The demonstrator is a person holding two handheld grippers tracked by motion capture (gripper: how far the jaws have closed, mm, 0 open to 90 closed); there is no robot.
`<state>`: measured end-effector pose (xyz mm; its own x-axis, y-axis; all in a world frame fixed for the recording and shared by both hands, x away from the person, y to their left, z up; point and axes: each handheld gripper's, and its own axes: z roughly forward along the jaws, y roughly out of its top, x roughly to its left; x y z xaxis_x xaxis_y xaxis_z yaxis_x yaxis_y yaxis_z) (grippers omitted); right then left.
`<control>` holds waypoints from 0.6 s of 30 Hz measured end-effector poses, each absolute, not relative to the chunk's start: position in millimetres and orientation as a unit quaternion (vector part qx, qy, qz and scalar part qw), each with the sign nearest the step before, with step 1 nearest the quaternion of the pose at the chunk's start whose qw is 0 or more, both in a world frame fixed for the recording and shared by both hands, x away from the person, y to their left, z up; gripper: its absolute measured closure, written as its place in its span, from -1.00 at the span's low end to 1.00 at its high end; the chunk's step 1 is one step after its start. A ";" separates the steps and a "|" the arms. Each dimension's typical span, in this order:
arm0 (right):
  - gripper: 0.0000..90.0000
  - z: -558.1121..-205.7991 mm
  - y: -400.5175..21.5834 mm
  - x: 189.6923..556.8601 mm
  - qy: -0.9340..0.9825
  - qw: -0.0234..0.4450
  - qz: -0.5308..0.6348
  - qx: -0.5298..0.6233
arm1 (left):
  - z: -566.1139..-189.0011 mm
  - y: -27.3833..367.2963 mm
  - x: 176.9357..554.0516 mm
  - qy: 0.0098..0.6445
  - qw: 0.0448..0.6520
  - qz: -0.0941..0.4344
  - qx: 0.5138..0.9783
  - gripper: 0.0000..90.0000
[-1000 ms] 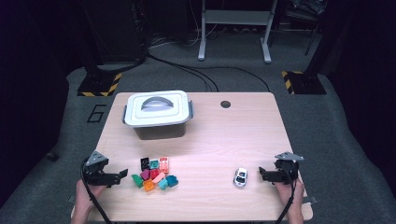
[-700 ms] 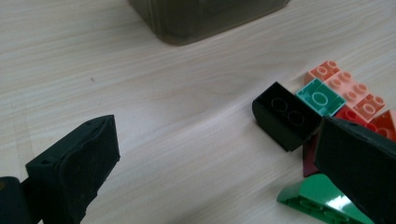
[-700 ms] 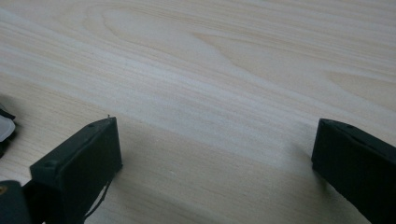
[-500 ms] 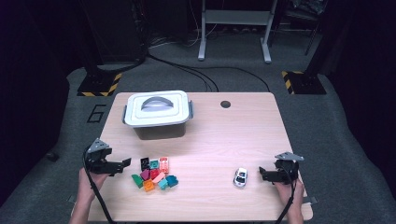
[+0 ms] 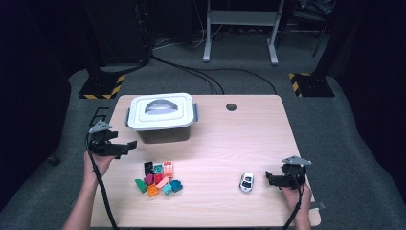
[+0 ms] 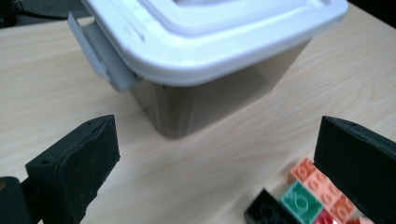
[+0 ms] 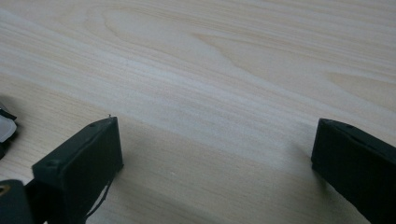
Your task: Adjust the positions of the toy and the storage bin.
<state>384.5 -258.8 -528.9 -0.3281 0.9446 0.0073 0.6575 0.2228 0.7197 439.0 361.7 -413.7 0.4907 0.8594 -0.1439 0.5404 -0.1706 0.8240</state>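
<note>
A grey box with a white lid (image 5: 162,117) stands at the back left of the table. A pile of several coloured bricks (image 5: 158,178) lies in front of it. A small white toy car (image 5: 246,182) sits toward the front right. My left gripper (image 5: 129,144) hovers open just left of the box, level with its base. In the left gripper view the box (image 6: 210,56) is close ahead between the jaws of the left gripper (image 6: 215,168), with the bricks (image 6: 308,196) at lower right. My right gripper (image 5: 269,179) rests open just right of the car, with the car's edge (image 7: 4,127) beside its left jaw.
The wooden table (image 5: 249,139) has a round cable hole (image 5: 231,107) near its back edge. Cables and stand feet with yellow-black hazard plates (image 5: 100,87) lie on the floor behind.
My left gripper has moved forward and inward from the table's front left toward the box's left side. The right gripper, car and bricks have stayed put.
</note>
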 end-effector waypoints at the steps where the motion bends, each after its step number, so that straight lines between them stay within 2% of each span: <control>1: -0.98 -528.9 -258.8 384.5 0.749 0.224 0.321 0.535 | -413.7 361.7 439.0 0.471 0.439 0.182 0.743 -1.00; 7: -0.97 -528.8 -258.9 384.4 0.750 0.224 0.320 0.534 | -399.3 352.0 476.2 0.467 0.437 0.193 0.744 -1.00; 13: -0.97 -528.9 -258.3 384.5 0.747 0.225 0.322 0.537 | -398.7 339.6 507.3 0.461 0.407 0.210 0.760 -0.96; 18: -0.96 -528.9 -258.7 384.5 0.748 0.225 0.322 0.536 | -402.4 336.5 528.5 0.467 0.411 0.200 0.757 -0.95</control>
